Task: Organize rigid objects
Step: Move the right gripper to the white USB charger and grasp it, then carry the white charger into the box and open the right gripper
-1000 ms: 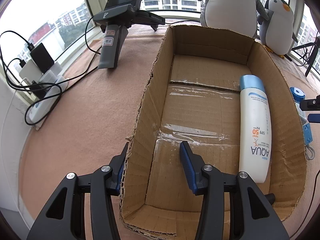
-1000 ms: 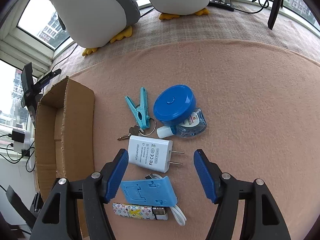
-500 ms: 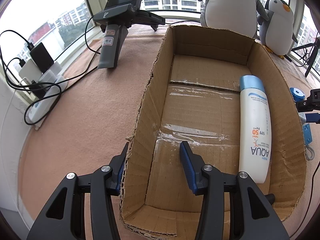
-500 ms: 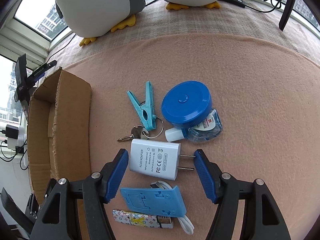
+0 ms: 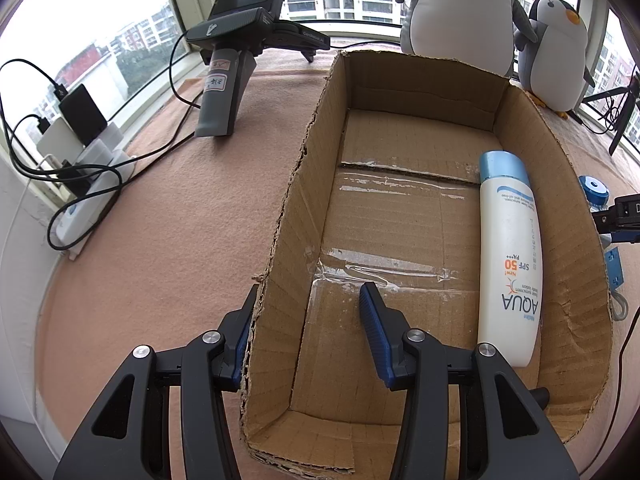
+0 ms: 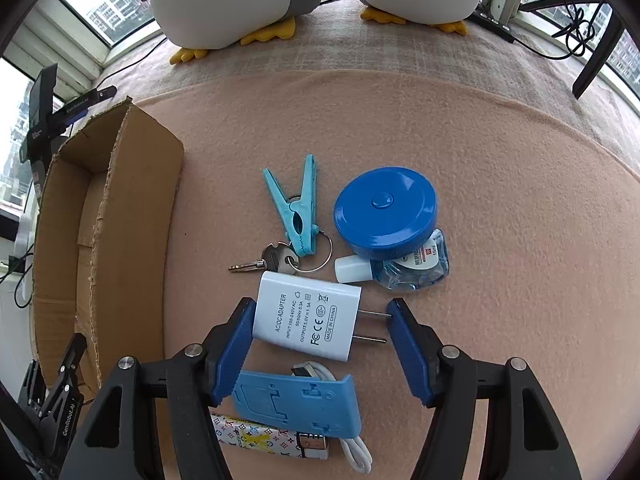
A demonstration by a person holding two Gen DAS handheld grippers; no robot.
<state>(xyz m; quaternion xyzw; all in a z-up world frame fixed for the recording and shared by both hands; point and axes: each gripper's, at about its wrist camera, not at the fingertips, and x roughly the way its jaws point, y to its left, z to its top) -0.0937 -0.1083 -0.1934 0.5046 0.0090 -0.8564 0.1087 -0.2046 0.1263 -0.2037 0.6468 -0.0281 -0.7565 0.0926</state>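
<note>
While both grippers hang over the peach felt-like cloth (image 6: 460, 160), the count runs as follows: one cardboard box (image 5: 568, 208), one sunscreen bottle (image 5: 508, 256) inside it, and seven loose items outside it, seen from the right wrist. These are one white AC adapter (image 6: 306, 322), one teal clothespin (image 6: 298, 208), one key (image 6: 264, 262) on a wire ring, one round blue case (image 6: 384, 210), one small clear bottle (image 6: 408, 266) with a white cap, one blue plastic stand (image 6: 298, 404), and one patterned lighter (image 6: 260, 436). A white USB cable (image 6: 352, 452) runs under the stand. Two plush penguins (image 5: 460, 8) sit at the far edge by the windows.

Box: corrugated, open-topped, ragged torn rims, clear tape across the floor. Sunscreen bottle: smooth white plastic, pale blue cap, lying lengthwise against the box's right wall. Adapter: glossy rectangular block, two metal prongs pointing right. Round case: a flat disc with a centre button, resting partly on the clear bottle.

Left gripper (image 5: 308, 320): jaws spread, straddling the box's left wall near the close corner, one blue pad outside, one inside, not pinching the card. Right gripper (image 6: 320, 340): jaws spread wide around the adapter; the left pad sits just beside or touching the adapter's body, the right pad just off the prong tips. Nothing is grasped. The box lies to the left of the loose items.
</note>
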